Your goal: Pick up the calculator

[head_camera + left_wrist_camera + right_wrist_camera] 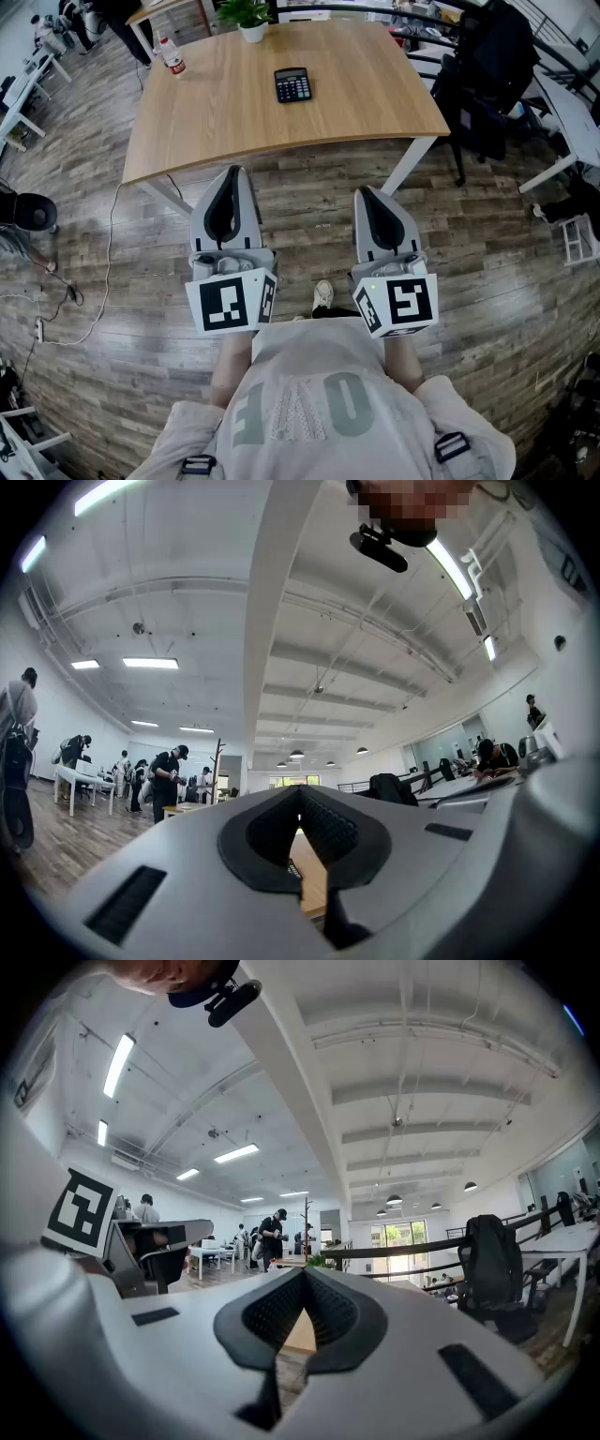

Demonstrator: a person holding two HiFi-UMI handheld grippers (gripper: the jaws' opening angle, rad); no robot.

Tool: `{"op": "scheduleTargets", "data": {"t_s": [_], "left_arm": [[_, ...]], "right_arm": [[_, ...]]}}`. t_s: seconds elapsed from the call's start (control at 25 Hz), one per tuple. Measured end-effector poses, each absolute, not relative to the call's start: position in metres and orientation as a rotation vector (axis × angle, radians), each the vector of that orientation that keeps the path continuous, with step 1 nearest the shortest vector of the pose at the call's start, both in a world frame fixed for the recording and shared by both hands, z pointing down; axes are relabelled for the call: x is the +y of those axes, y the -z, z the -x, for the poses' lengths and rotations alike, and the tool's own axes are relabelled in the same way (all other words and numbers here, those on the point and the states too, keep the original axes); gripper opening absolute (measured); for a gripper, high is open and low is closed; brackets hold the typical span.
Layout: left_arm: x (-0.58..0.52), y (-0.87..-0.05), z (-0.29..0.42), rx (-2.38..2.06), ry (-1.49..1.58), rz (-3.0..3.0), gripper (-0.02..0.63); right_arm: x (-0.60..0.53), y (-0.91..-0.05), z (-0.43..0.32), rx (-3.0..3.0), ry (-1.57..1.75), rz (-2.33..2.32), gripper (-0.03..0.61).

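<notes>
The only readable print was on the person's shirt [305,412]: large pale letters O, V and E, upside down in the head view. The calculator [292,83] on the table [234,122] had key marks too small to read, and so was the bottle [172,58] label. The left cube [232,302] and right cube [397,305] bore black-and-white square patterns, not letters.

An open-plan office: white desks [572,117], black office chairs [492,1260], ceiling strip lights [150,663], people working.
</notes>
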State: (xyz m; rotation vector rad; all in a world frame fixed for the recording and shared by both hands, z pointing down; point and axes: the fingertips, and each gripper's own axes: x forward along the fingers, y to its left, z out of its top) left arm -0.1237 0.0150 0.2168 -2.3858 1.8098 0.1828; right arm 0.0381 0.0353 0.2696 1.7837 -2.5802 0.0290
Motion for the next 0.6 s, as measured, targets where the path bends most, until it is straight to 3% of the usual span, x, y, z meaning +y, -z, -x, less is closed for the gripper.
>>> {"op": "scheduleTargets", "data": {"t_s": [0.6], "left_arm": [[0.013, -0.232, 0.128, 1.858, -0.120, 2.375, -0.003]], "right_arm": [[0.034, -0.277, -0.039, -2.694, -0.132, -1.741, 0.018]]}}
